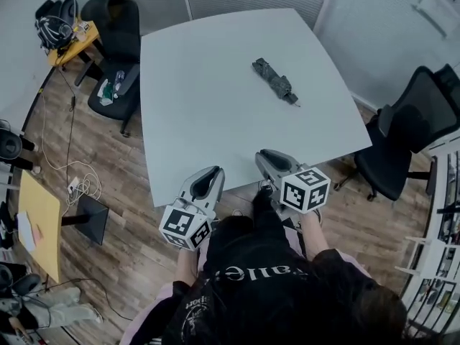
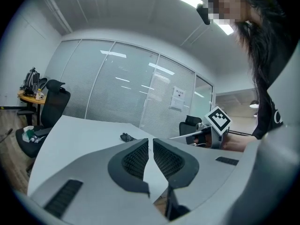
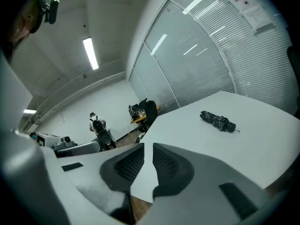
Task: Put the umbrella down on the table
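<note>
Umbrella flat on table, well beyond left tool and right tool

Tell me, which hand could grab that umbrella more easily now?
Right, probably: the umbrella lies on the table, right of centre, nearer the right gripper than the left gripper; both are empty.

Table: smooth, matt, pale top. Umbrella: dark mottled cloth, matt. Floor, left of frame: wood-grain planks, low sheen.
</note>
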Demonstrator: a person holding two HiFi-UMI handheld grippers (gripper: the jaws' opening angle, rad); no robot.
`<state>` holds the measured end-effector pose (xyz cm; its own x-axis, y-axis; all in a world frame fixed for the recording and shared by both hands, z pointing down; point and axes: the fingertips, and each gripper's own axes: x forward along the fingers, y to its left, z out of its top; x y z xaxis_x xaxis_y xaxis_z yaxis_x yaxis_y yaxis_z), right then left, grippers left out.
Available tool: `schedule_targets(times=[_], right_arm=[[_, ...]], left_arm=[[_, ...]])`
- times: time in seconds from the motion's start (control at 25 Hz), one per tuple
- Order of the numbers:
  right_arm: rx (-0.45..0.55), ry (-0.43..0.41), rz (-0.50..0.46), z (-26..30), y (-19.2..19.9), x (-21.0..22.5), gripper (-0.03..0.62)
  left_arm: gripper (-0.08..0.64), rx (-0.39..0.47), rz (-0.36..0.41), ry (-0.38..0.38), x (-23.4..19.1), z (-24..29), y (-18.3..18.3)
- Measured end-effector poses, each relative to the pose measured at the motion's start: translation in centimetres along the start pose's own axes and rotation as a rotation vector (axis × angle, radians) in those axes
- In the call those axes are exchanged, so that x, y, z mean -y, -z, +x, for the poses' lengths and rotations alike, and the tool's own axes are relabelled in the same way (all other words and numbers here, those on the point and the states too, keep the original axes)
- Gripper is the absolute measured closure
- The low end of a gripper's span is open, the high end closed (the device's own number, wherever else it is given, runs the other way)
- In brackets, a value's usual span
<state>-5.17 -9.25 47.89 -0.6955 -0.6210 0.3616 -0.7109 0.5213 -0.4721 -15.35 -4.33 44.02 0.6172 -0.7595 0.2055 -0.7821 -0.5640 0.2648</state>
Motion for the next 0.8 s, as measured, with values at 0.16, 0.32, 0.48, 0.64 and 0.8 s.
schedule_targets(times=[0.16, 0.32, 0.48, 0.64, 0.8], right_arm=[[-0.011, 0.003, -0.007, -0.8, 1.0, -1.3, 0.532], [-0.021, -0.001, -0.013, -1.3, 1.5, -2.0, 0.54], [-0.035, -0.01, -0.01, -1.4, 1.9, -2.2, 0.549], [-0.059, -0.027, 0.008, -1.2, 2.5, -2.2, 0.558], [-0.082, -0.044, -0.009, -1.1, 2.6, -2.4, 0.566]], left_arm=[[0.526, -0.007, -0.01, 0.014, 0.3, -0.8, 0.7], [0.526, -0.009, -0.02, 0.026, 0.7, -0.9, 1.1], [0.526, -0.007, -0.023, 0.03, 1.2, -0.8, 1.2], [0.526, -0.001, -0.024, 0.022, 1.4, -0.6, 1.0], [0.526, 0.011, -0.024, 0.008, 1.3, -0.5, 0.5]])
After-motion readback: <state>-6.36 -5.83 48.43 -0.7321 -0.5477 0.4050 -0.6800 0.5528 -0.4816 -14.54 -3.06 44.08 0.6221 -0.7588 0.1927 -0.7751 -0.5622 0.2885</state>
